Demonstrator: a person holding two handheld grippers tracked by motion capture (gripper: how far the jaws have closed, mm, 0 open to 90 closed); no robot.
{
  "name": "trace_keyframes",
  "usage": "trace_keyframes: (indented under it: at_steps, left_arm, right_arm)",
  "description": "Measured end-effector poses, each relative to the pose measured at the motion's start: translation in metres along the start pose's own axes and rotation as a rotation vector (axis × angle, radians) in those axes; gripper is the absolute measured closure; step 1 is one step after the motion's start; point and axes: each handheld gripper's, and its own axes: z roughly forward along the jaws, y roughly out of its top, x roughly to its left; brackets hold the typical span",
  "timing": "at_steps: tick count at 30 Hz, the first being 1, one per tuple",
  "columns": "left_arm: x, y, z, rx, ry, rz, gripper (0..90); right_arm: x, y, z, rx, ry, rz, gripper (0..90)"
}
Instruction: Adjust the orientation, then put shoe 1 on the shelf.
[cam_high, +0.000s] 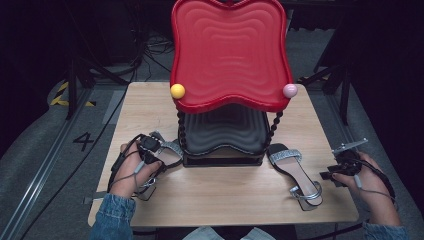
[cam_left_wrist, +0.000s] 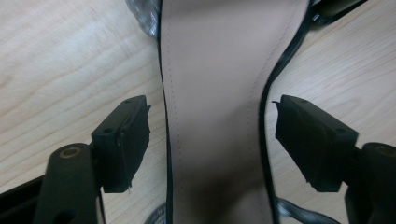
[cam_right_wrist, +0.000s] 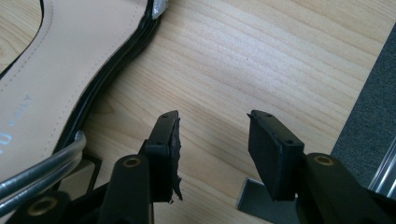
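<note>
Two silver-strapped sandals with beige insoles lie on the wooden table (cam_high: 225, 200). The left sandal (cam_high: 172, 149) sits beside the rack's left foot. My left gripper (cam_high: 149, 150) is over it. In the left gripper view the beige sole (cam_left_wrist: 215, 93) runs between the jaws of this gripper (cam_left_wrist: 212, 135), with a narrow gap at each pad, so it stands open. The right sandal (cam_high: 295, 172) lies at the front right. My right gripper (cam_high: 332, 176) is just right of its heel. In the right gripper view this gripper (cam_right_wrist: 212, 140) is open over bare wood, with the sandal (cam_right_wrist: 46, 93) to its left.
A two-tier rack stands mid-table, with a tilted red wavy tray (cam_high: 230, 55) above a black tray (cam_high: 225, 132). A yellow ball (cam_high: 177, 91) and a pink ball (cam_high: 290, 90) cap its front posts. The table's right edge and the grey floor (cam_right_wrist: 369, 116) lie close to my right gripper.
</note>
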Motion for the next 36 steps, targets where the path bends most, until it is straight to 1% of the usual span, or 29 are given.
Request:
trace_keyframes:
  at_steps: [1,2,3,4,5,6,8,9,10,12,13,14,15,17,20,22,23,25,26,28,29,30,31,33,34,36]
  left_arm:
    - [0.002,0.001,0.003,0.014,0.020,0.024,26.7]
    - [0.002,0.002,0.006,0.034,0.016,0.022,26.6]
    - [0.004,0.002,0.010,0.034,0.024,0.035,26.6]
    - [0.005,0.003,0.012,0.051,0.021,0.034,26.5]
    - [0.005,0.003,0.015,0.065,0.035,0.037,26.5]
    - [0.005,0.003,0.016,0.073,0.032,0.038,26.5]
    - [0.006,0.003,0.020,0.093,0.036,0.063,26.7]
    - [0.005,0.004,0.021,0.103,0.040,0.064,27.7]
    - [0.005,0.004,0.021,0.099,0.043,0.060,27.0]
    - [0.005,0.005,0.020,0.098,0.035,0.067,31.6]
    - [0.003,0.005,0.018,0.091,0.011,0.076,36.0]
    - [0.003,0.005,0.018,0.091,0.011,0.076,39.7]
    - [0.002,0.006,0.018,0.089,0.020,0.078,39.7]
    - [0.001,0.006,0.018,0.091,0.027,0.072,40.6]
    - [0.000,0.005,0.017,0.078,0.046,0.059,41.2]
    - [-0.001,0.005,0.017,0.080,0.049,0.050,41.6]
    - [-0.001,0.005,0.016,0.081,0.061,0.058,41.7]
    - [-0.003,0.004,0.015,0.066,0.084,0.042,41.8]
    - [-0.003,0.004,0.013,0.058,0.080,0.034,41.8]
    - [-0.003,0.003,0.010,0.057,0.085,0.029,41.9]
    - [-0.002,0.002,0.009,0.069,0.074,0.031,41.8]
    - [-0.003,0.001,0.008,0.067,0.061,0.002,41.9]
    - [-0.003,0.000,0.006,0.068,0.067,-0.013,41.9]
    - [-0.002,-0.001,0.001,0.059,0.081,-0.009,41.9]
    - [-0.002,-0.002,0.000,0.061,0.061,-0.029,41.9]
    - [-0.002,-0.004,-0.004,0.047,0.063,-0.041,41.9]
  right_arm:
    - [0.000,-0.001,0.000,-0.001,0.001,0.001,53.8]
    - [0.000,-0.001,0.000,-0.001,-0.001,0.001,53.6]
    - [0.000,-0.002,0.000,0.001,-0.001,0.003,53.5]
    - [0.000,-0.002,0.000,-0.001,-0.001,0.004,53.4]
    - [0.000,-0.003,0.000,-0.003,-0.004,0.003,53.4]
    - [0.000,-0.003,0.000,-0.002,-0.003,0.002,53.3]
    - [-0.001,-0.004,-0.001,-0.002,-0.003,0.003,53.2]
    - [-0.001,-0.004,0.000,-0.003,-0.005,0.004,53.1]
    - [-0.001,-0.005,0.000,-0.004,-0.003,0.005,52.9]
    - [-0.001,-0.005,0.000,-0.005,-0.005,0.005,52.5]
    - [-0.001,-0.006,0.000,-0.004,-0.005,0.006,52.0]
    - [-0.001,-0.006,0.000,-0.004,-0.005,0.006,52.0]
    - [-0.001,-0.007,0.000,-0.005,-0.006,0.006,51.8]
    - [-0.001,-0.007,-0.001,-0.013,0.000,0.008,51.5]
    - [-0.001,-0.007,-0.002,-0.016,-0.002,0.008,51.5]
    - [-0.001,-0.007,-0.002,-0.019,-0.003,0.003,51.4]
    - [-0.001,-0.007,-0.002,-0.020,-0.002,0.003,51.4]
    - [-0.001,-0.007,-0.002,-0.022,0.001,0.002,51.4]
    - [-0.001,-0.006,-0.002,-0.023,0.002,0.005,51.3]
    - [-0.002,-0.005,-0.002,-0.027,-0.005,0.004,51.3]
    - [-0.002,-0.005,-0.002,-0.028,-0.004,0.004,51.4]
    - [-0.002,-0.004,-0.002,-0.028,-0.004,0.004,51.3]
    - [-0.002,-0.004,-0.002,-0.028,-0.003,0.003,51.4]
    - [-0.002,-0.003,-0.002,-0.028,-0.006,-0.004,51.3]
    - [-0.001,-0.003,-0.002,-0.028,-0.003,0.001,51.3]
    - [0.000,-0.003,-0.002,-0.030,0.001,0.004,51.3]
